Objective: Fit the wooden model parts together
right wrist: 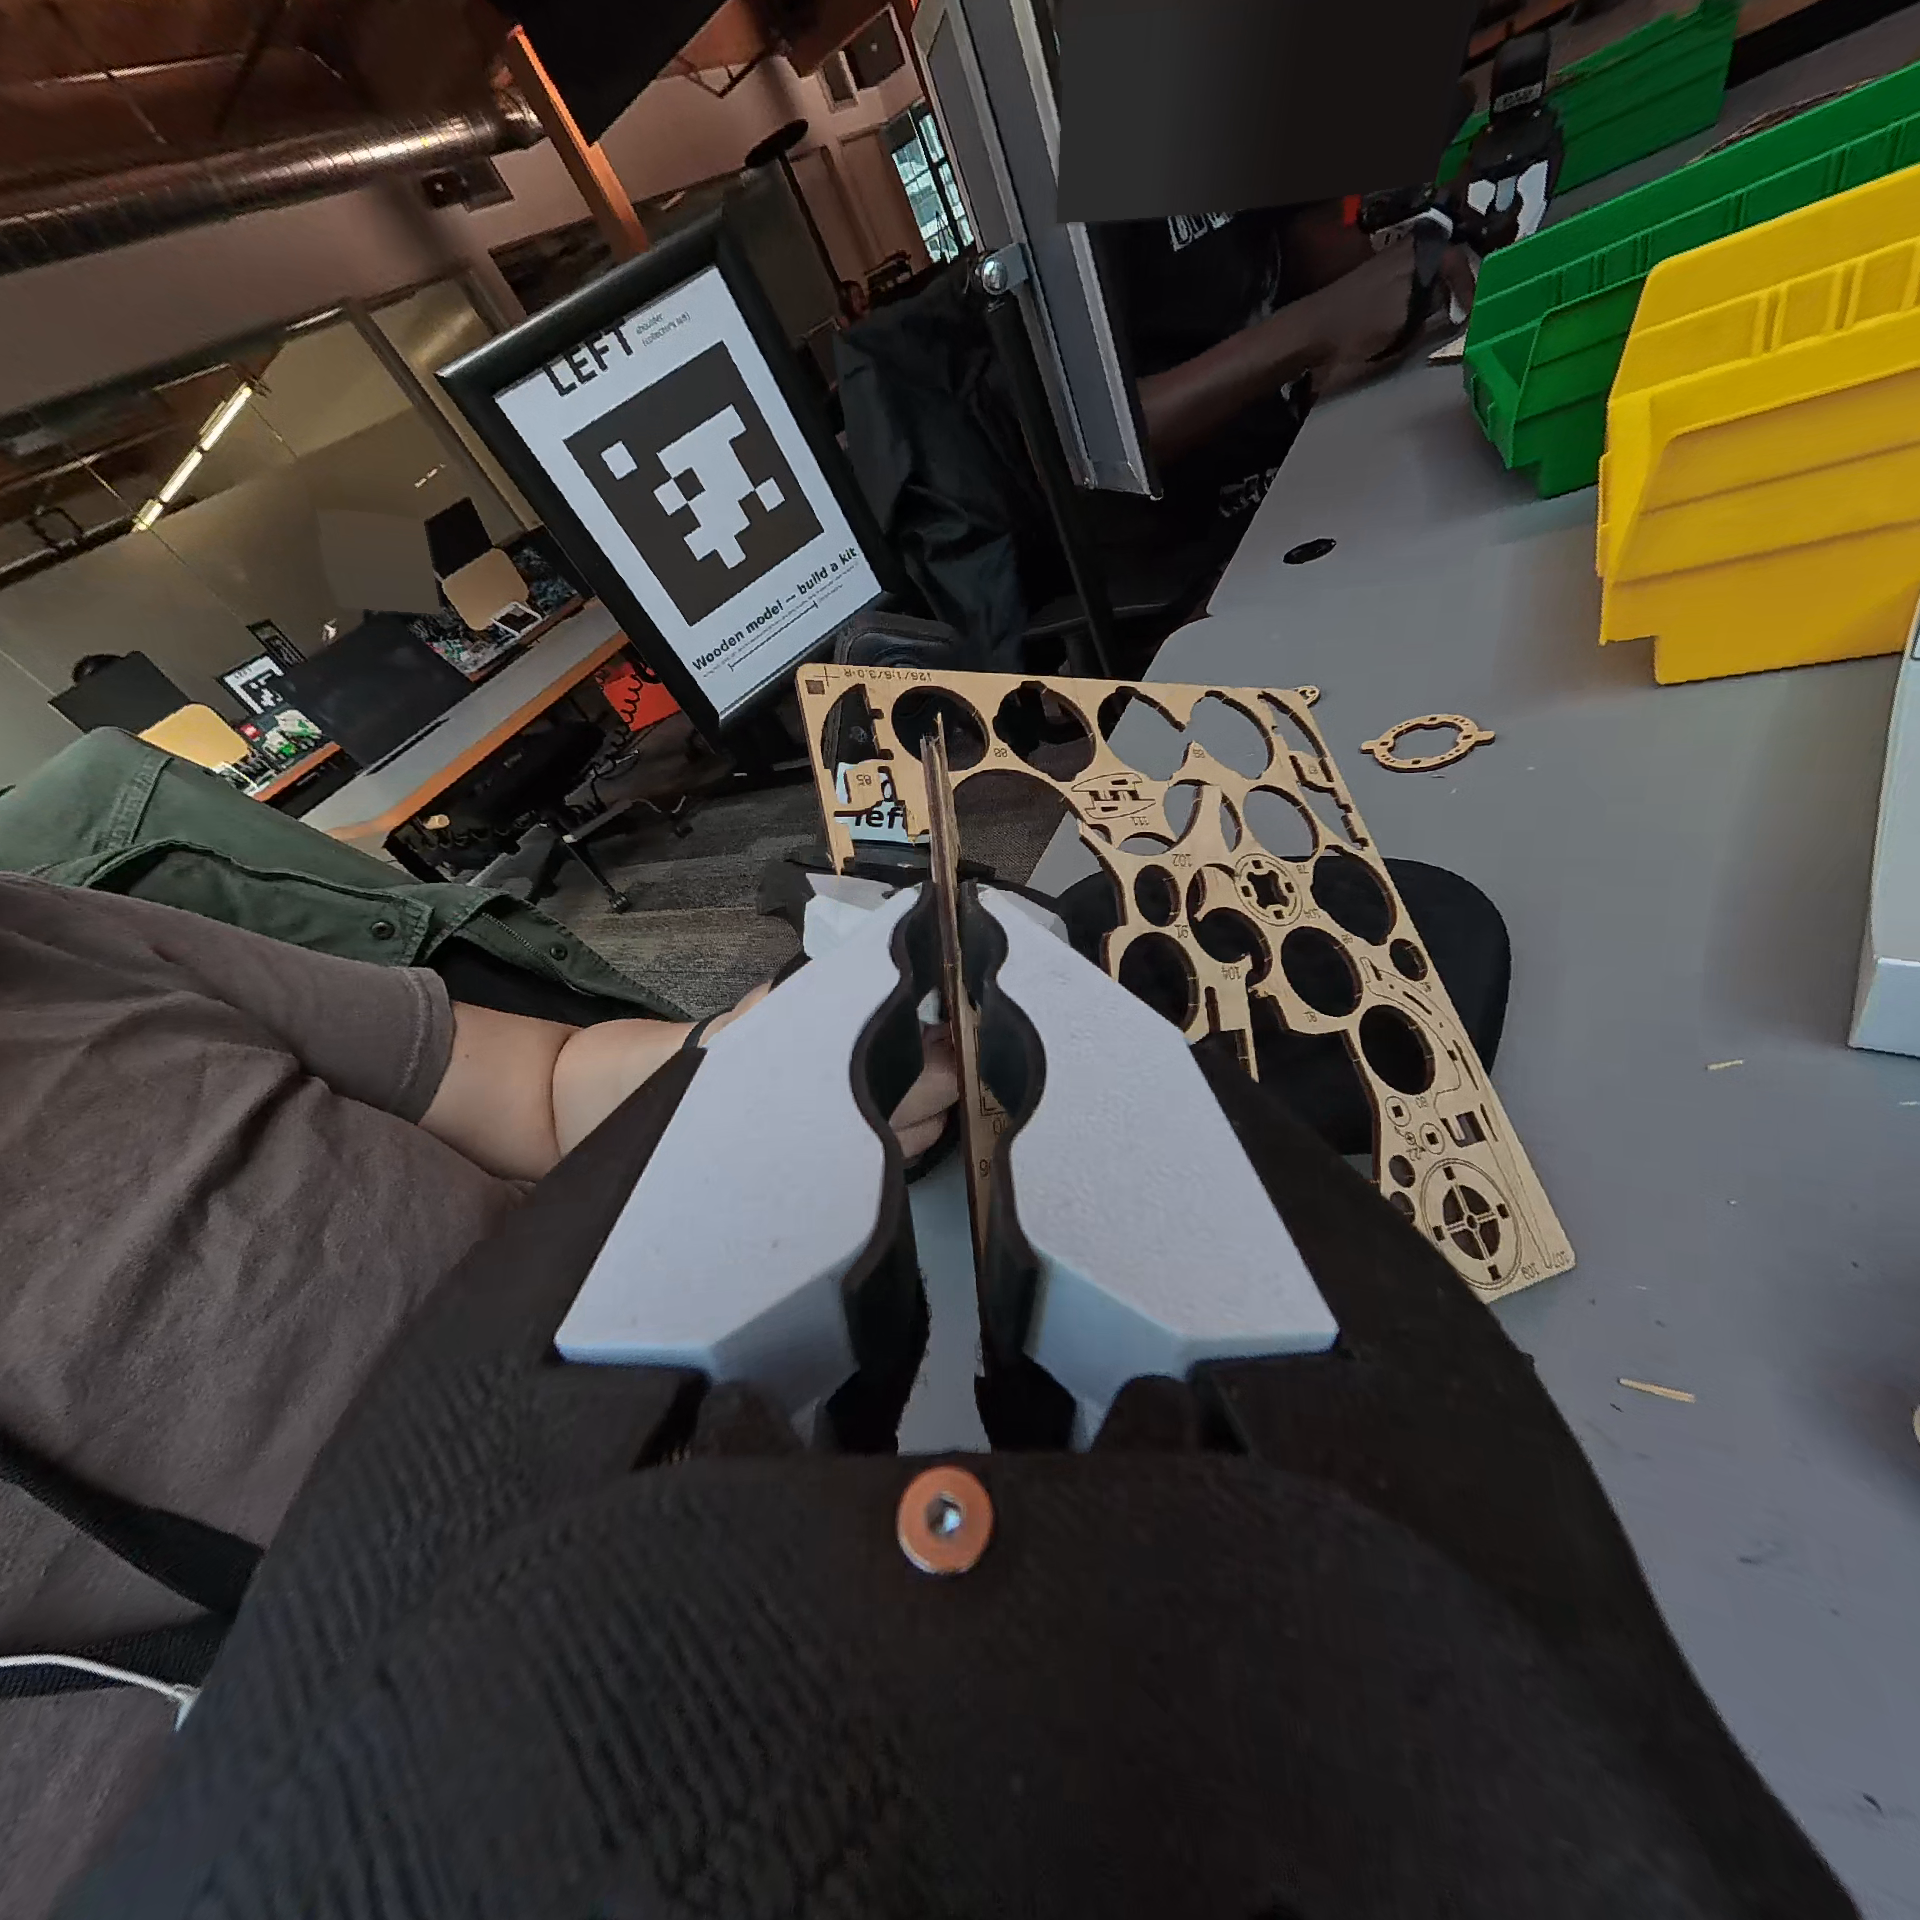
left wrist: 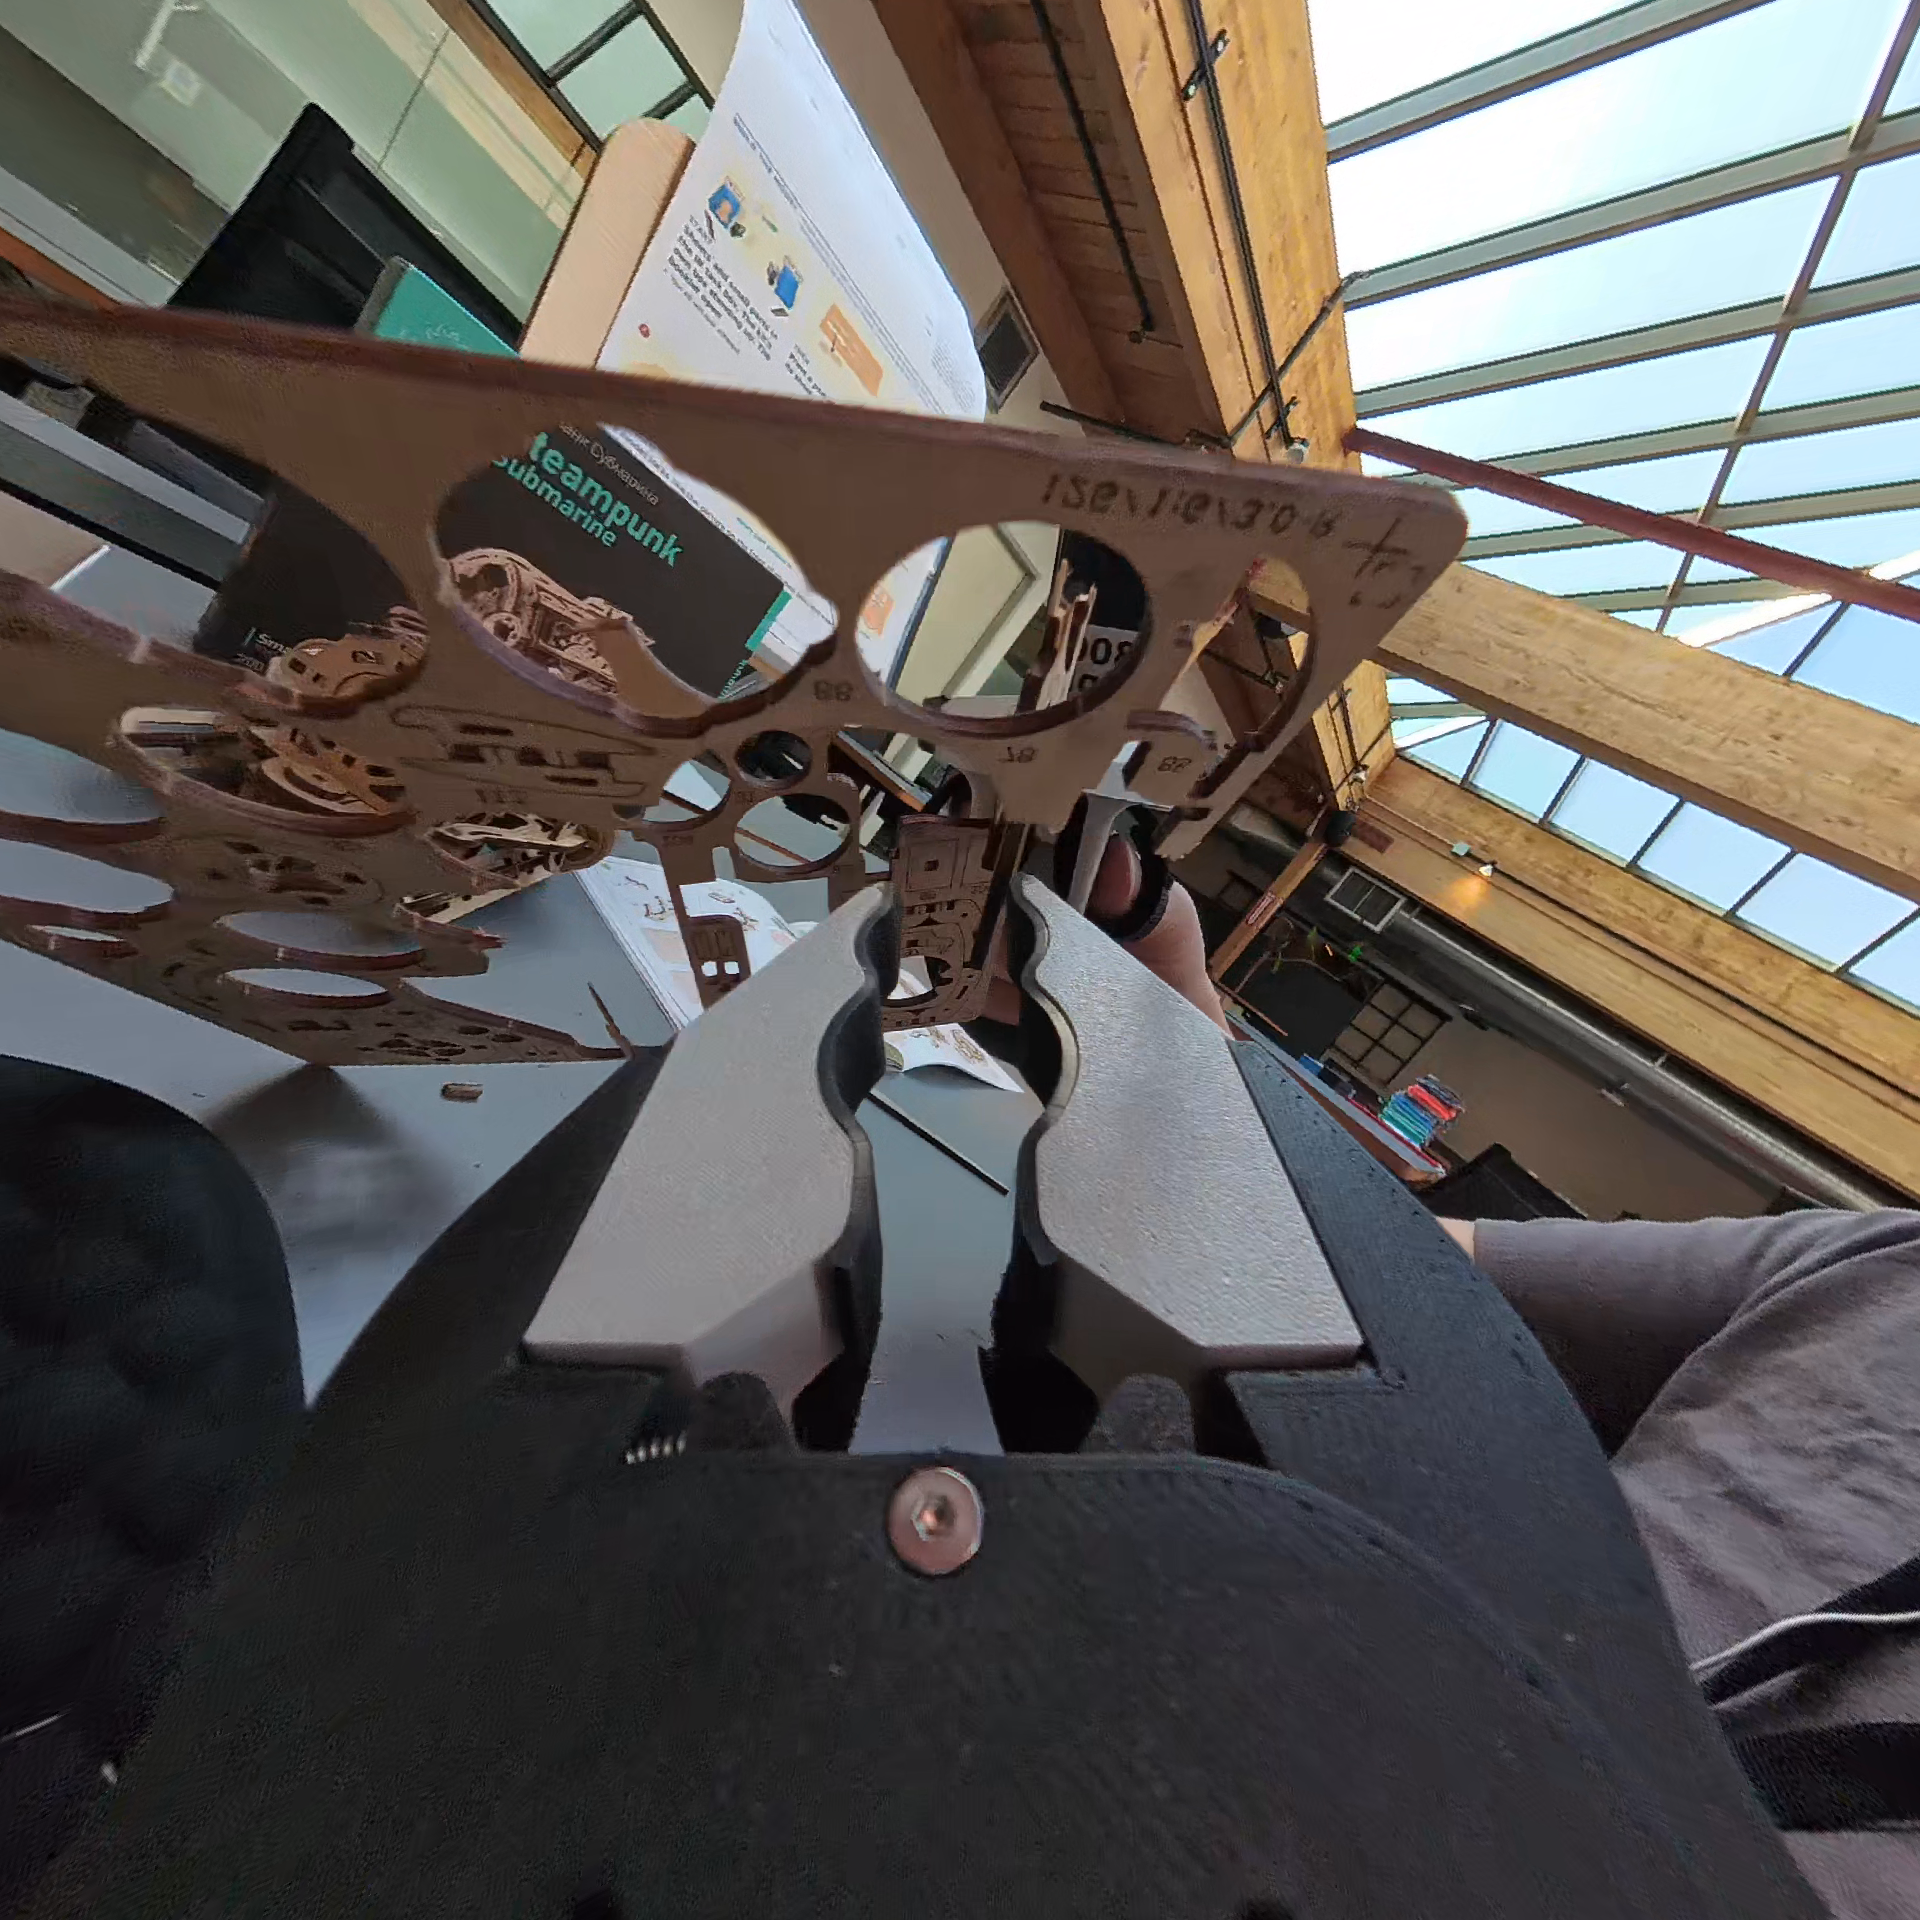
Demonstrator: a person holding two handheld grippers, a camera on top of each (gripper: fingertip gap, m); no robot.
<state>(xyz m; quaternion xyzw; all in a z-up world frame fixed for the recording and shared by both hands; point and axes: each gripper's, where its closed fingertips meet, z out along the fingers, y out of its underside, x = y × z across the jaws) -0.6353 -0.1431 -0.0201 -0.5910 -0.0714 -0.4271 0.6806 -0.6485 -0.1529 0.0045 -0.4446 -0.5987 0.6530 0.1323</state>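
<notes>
A laser-cut wooden sheet (left wrist: 790,457) with many punched-out holes stands tilted in front of my left gripper (left wrist: 951,914). It also shows in the right wrist view (right wrist: 1278,914), with its low corner on the grey table (right wrist: 1714,1143). My left fingertips are closed on a small dark engraved wooden part (left wrist: 940,935) at the sheet's lower edge; I cannot tell whether it is still joined to the sheet. My right gripper (right wrist: 943,904) is shut on a thin wooden piece (right wrist: 940,810) seen edge-on, sticking up past the fingertips. This piece faces the sheet's near corner.
A wooden gear assembly (left wrist: 301,769) and the kit box (left wrist: 582,561) lie behind the sheet, with an instruction booklet (left wrist: 707,935) on the table. A loose wooden ring (right wrist: 1429,743), yellow bin (right wrist: 1766,468), green bins (right wrist: 1558,312), white box (right wrist: 1891,883) and marker screen (right wrist: 686,488) stand around. A black pad (right wrist: 1455,935) lies under the sheet. My left and right fingertips are right by each other.
</notes>
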